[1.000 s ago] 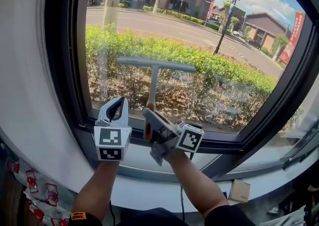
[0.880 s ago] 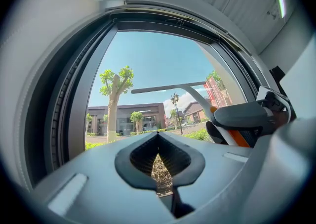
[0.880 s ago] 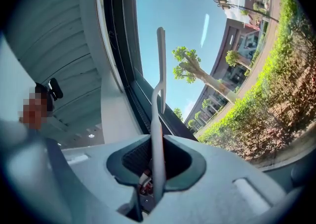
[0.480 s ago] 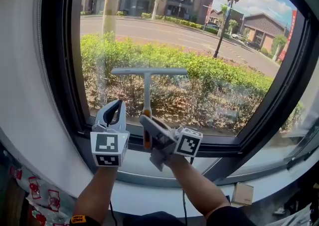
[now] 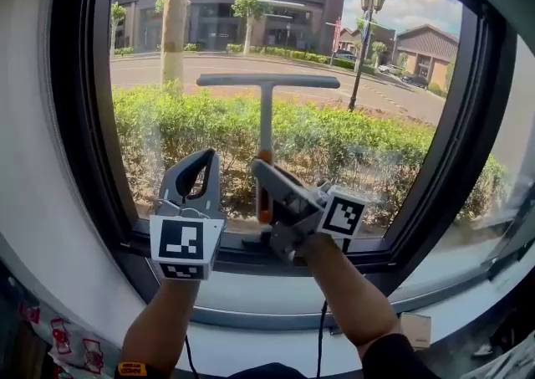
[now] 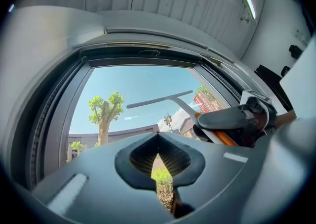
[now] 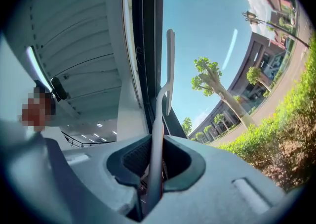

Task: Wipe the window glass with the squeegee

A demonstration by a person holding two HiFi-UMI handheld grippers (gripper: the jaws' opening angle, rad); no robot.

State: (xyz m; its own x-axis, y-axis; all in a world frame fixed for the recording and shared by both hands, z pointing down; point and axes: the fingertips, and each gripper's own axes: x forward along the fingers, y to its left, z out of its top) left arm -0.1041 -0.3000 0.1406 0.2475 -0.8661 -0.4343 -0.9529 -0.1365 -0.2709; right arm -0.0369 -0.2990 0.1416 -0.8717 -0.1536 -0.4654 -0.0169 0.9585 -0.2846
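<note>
A grey T-shaped squeegee (image 5: 266, 110) with an orange grip stands upright against the window glass (image 5: 334, 43), its blade level across the middle of the pane. My right gripper (image 5: 272, 189) is shut on the squeegee handle just below the orange part. In the right gripper view the handle (image 7: 157, 144) runs up between the jaws to the blade (image 7: 170, 69). My left gripper (image 5: 192, 176) is beside it on the left, shut and holding nothing. The left gripper view shows the squeegee blade (image 6: 158, 100) and the right gripper (image 6: 237, 124) to its right.
A dark window frame (image 5: 79, 118) surrounds the pane, with a white sill (image 5: 251, 294) below and a white wall (image 5: 25, 160) to the left. A small cardboard box (image 5: 415, 329) lies low at the right. Outside are a hedge, a tree trunk and buildings.
The squeegee has gone up the glass with my right gripper, its blade now higher on the pane. My left gripper has also risen a little beside it.
</note>
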